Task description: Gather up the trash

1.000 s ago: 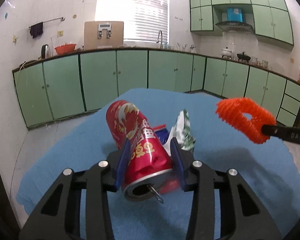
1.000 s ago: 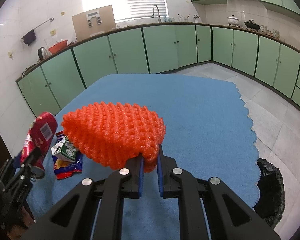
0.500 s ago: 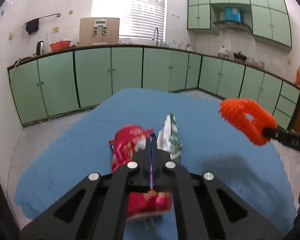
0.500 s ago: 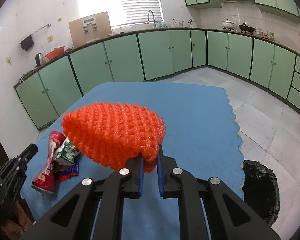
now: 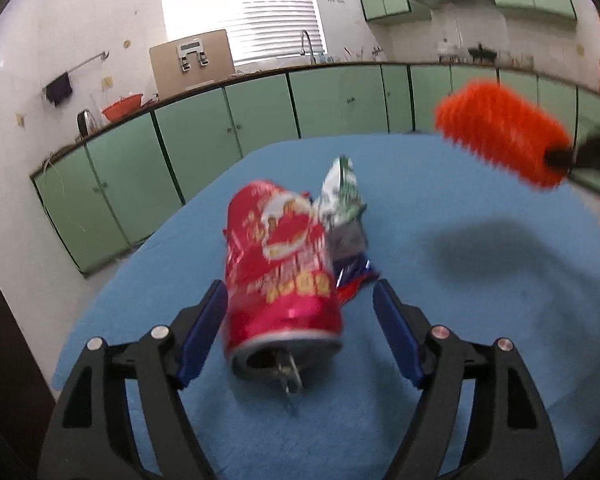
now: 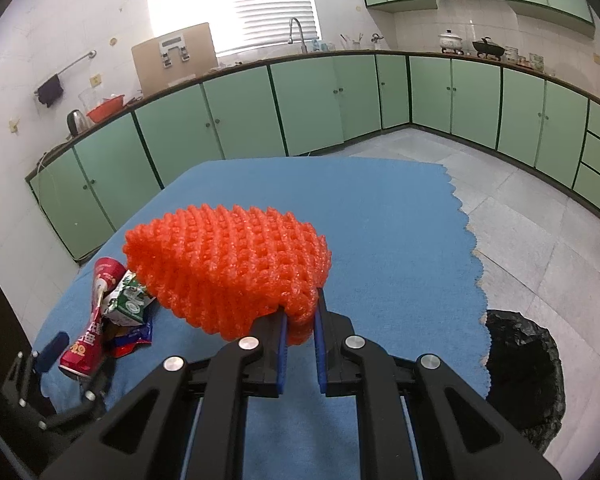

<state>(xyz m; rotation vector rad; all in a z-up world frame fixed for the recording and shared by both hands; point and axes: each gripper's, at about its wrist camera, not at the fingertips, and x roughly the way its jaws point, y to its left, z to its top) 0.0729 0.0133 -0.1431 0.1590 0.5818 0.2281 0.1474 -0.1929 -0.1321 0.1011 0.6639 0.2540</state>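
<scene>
A crushed red can (image 5: 280, 280) lies on the blue table cloth (image 5: 480, 280), its open end toward me. My left gripper (image 5: 300, 320) is open, jaws wide on either side of the can, the left pad close to it. A green-and-white carton (image 5: 342, 196) and a red-blue wrapper (image 5: 356, 276) lie just behind the can. My right gripper (image 6: 300, 336) is shut on an orange foam net (image 6: 228, 268) and holds it above the cloth. The can (image 6: 92, 328), carton (image 6: 130, 300) and left gripper (image 6: 74, 364) also show in the right wrist view.
A black trash bag (image 6: 524, 376) stands open on the tiled floor off the table's right edge. Green cabinets (image 6: 300, 116) line the far walls. The cloth's scalloped edge (image 6: 474, 248) marks the table's right side.
My left gripper let go of the can, closed empty above it, and now stands open around it again. The can dropped onto the cloth. The right gripper keeps the net, shifted slightly.
</scene>
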